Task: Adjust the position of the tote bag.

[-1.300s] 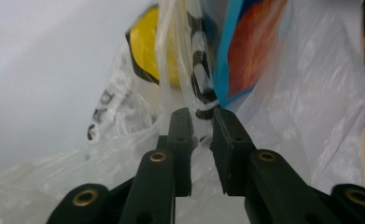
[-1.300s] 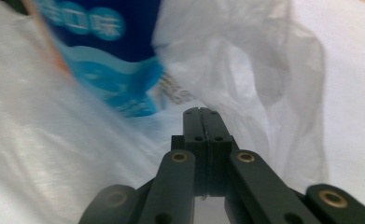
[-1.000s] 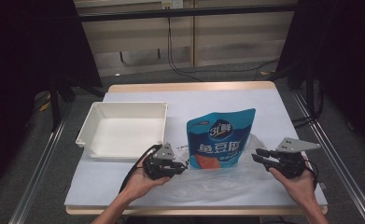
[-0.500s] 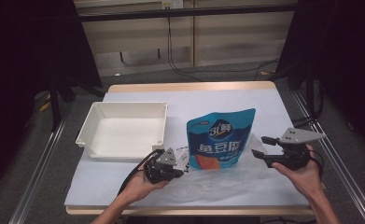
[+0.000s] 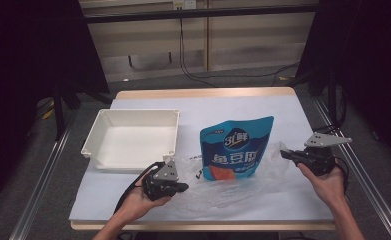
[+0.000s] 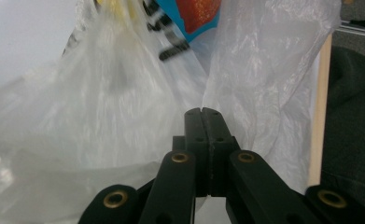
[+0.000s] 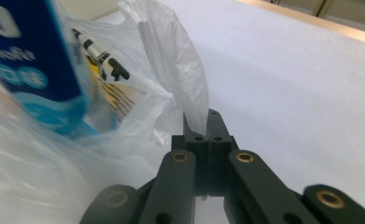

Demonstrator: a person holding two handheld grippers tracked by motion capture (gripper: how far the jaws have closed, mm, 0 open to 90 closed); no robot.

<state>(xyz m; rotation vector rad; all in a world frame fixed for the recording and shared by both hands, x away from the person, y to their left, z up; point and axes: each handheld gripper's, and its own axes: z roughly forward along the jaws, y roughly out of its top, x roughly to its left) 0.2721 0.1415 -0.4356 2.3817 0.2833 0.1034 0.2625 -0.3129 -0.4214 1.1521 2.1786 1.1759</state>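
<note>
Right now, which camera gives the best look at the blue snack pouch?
The high view: the blue snack pouch shows whole, front up, its lower end inside the clear plastic bag. The left gripper view catches just a blurred corner through the plastic; the right gripper view shows one blurred edge.

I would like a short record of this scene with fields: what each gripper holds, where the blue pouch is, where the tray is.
left gripper: shut on the clear plastic bag
right gripper: shut on the bag's other edge
blue pouch: lower part inside the bag, top sticking out
white tray: empty, on the table, left of the pouch
</note>
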